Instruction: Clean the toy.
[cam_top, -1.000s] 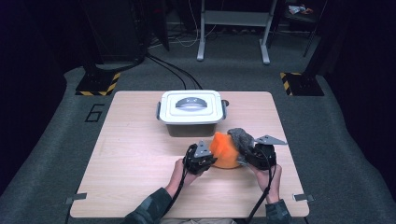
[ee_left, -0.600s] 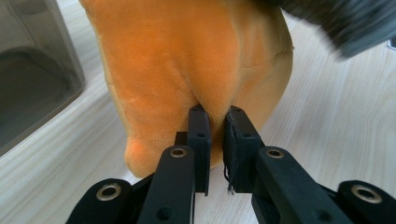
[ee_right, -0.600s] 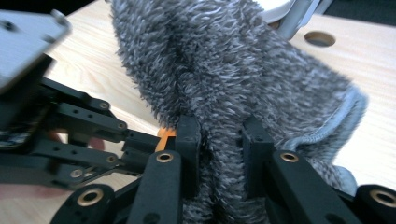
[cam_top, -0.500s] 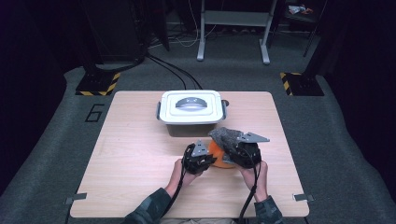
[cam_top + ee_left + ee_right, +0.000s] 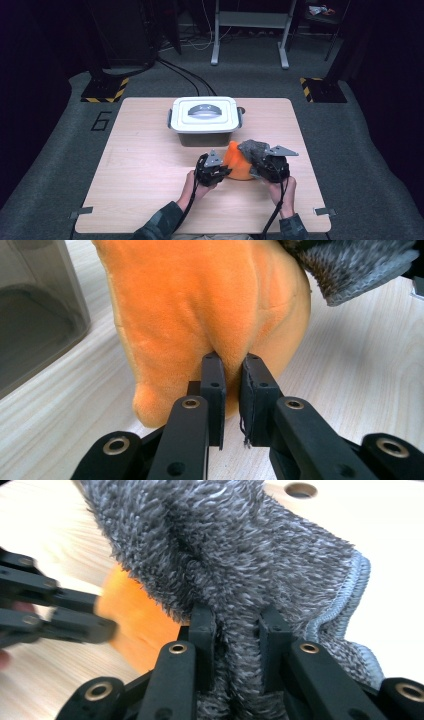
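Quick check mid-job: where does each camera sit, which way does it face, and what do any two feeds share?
High view: above the person's side, facing forward and down on the table; both forearms, left gripper, right gripper, lidded box.
Left gripper view: rides that gripper, facing along its jaws pinching the orange plush.
Right gripper view: rides that gripper, jaws clamping the grey cloth.
All share the plush and the cloth.

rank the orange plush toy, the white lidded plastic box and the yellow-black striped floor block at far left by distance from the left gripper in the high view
1. Orange plush toy: pinched in the left gripper, just to its right.
2. White lidded plastic box: behind it, mid-table.
3. Yellow-black striped floor block: on the floor beyond the table's far left corner.
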The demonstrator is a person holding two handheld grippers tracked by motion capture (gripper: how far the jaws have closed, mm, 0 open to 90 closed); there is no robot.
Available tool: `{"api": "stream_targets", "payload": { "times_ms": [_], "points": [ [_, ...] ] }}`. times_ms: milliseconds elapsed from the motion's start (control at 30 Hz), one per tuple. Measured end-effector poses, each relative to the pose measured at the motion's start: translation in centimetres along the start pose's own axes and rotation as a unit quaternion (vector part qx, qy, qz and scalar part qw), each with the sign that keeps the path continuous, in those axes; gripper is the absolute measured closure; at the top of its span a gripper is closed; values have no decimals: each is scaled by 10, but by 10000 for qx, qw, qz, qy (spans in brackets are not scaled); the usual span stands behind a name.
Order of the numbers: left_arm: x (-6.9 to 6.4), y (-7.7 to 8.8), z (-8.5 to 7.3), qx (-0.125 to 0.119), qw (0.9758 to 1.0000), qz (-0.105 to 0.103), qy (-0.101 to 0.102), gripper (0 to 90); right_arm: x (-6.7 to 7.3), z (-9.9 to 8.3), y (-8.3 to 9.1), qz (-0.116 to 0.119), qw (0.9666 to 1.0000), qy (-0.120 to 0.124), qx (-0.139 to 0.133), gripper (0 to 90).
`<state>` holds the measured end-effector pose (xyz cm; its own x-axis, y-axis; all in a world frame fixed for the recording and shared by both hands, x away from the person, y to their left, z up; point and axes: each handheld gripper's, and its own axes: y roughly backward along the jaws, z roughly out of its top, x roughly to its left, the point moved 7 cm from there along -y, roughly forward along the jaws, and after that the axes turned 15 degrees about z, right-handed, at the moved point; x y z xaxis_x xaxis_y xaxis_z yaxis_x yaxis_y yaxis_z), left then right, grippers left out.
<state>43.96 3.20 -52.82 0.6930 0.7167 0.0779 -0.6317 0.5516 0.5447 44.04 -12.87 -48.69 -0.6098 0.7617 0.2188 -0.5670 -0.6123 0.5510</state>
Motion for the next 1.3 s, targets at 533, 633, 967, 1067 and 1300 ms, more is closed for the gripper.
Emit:
{"api": "stream_targets", "payload": {
  "times_ms": [533, 633, 967, 1067, 1300],
  "points": [
    [-2, 1, 3, -38, 9999, -36, 111, 818, -46, -45, -1, -320, 9963, -749, 256, 733],
    [-3, 1, 5, -24, 9999, -59, 133, 818, -33, -31, 9, -322, 9979, -551, 56, 733],
    [1, 2, 3, 42, 9998, -61, 196, 816, 19, 4, -3, -184, 9987, 463, 102, 731],
    [0, 1, 4, -9, 9998, -53, 170, 816, 10, -2, -3, -214, 9992, 316, 92, 732],
    [-1, 1, 4, -25, 9998, -79, 192, 815, -22, -24, 1, -391, 9990, -168, 161, 732]
  ]
}}
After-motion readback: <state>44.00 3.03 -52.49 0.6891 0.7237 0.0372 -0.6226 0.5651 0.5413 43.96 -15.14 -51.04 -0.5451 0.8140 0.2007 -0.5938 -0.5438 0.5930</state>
